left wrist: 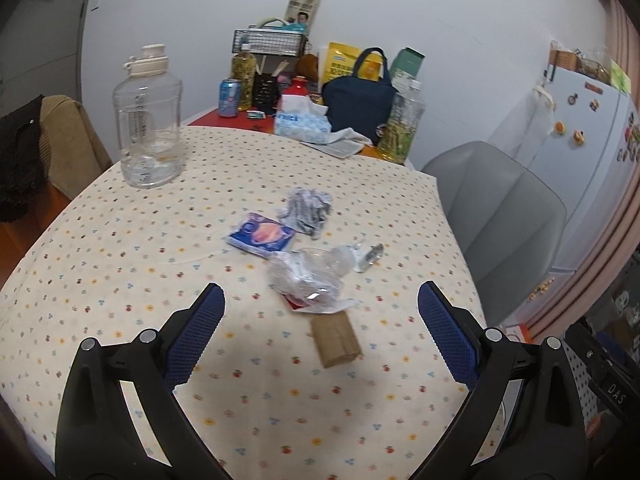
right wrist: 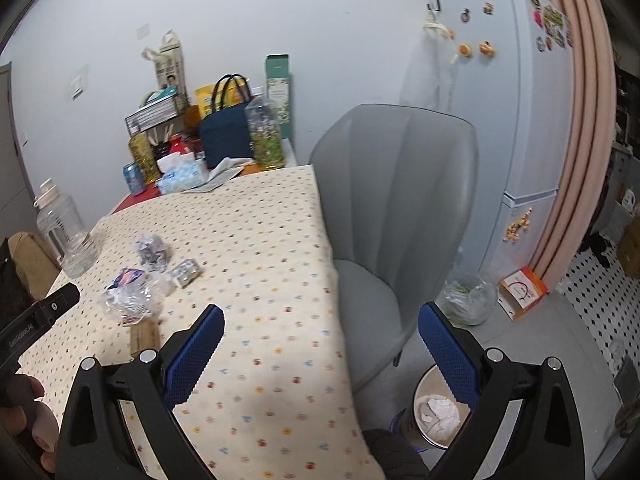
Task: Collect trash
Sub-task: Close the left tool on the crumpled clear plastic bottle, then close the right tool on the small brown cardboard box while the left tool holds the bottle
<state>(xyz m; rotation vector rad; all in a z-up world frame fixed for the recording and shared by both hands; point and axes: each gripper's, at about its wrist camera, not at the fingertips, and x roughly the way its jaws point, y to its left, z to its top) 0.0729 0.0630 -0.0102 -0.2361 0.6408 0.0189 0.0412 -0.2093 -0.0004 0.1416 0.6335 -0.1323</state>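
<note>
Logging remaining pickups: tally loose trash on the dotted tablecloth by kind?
Wrappers and packets: 3 — blue packet, grey wrapper, silver packet
Clear plastic bag: 1
Brown paper piece: 1
Total: 5

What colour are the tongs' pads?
Blue, textured grip pads on black tongs; clearest in the left wrist view.

Grey chair (right wrist: 396, 208) between table (right wrist: 272, 240) and fridge (right wrist: 528, 120).

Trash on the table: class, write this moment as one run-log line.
left gripper: open, empty | right gripper: open, empty | trash: on table, untouched | bin: on floor by chair
</note>
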